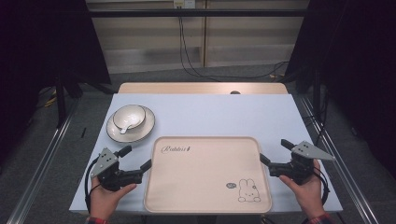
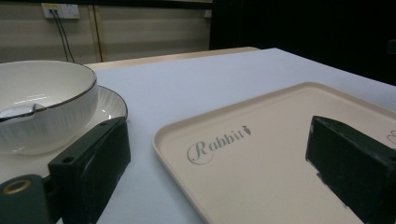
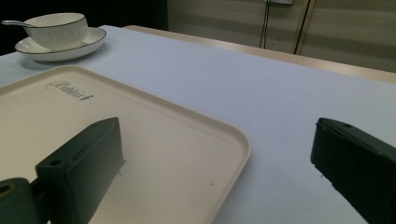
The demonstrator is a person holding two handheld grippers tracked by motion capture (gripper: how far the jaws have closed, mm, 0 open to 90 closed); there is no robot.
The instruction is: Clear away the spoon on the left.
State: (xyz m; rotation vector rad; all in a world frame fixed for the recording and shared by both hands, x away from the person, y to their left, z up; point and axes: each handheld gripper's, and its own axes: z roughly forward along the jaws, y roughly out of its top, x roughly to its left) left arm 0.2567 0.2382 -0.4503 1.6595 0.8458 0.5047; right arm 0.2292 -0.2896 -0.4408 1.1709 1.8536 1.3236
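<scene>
A beige tray (image 1: 201,177) with a "Rabbit" word and a rabbit drawing lies at the table's near middle. Beyond its left corner a white bowl (image 1: 129,115) stands on a white plate (image 1: 145,127), with a spoon (image 1: 124,129) resting inside. My left gripper (image 1: 137,157) is open at the tray's left rim, one jaw over the tray (image 2: 261,154) and the other beside the bowl (image 2: 46,107). My right gripper (image 1: 274,150) is open at the tray's right rim, straddling its corner (image 3: 154,135). Neither holds anything.
The pale table (image 1: 210,114) has bare surface behind the tray and a wooden strip (image 1: 201,88) along its far edge. Metal rails (image 1: 42,163) run on both sides, and cables (image 1: 224,74) trail across the floor beyond.
</scene>
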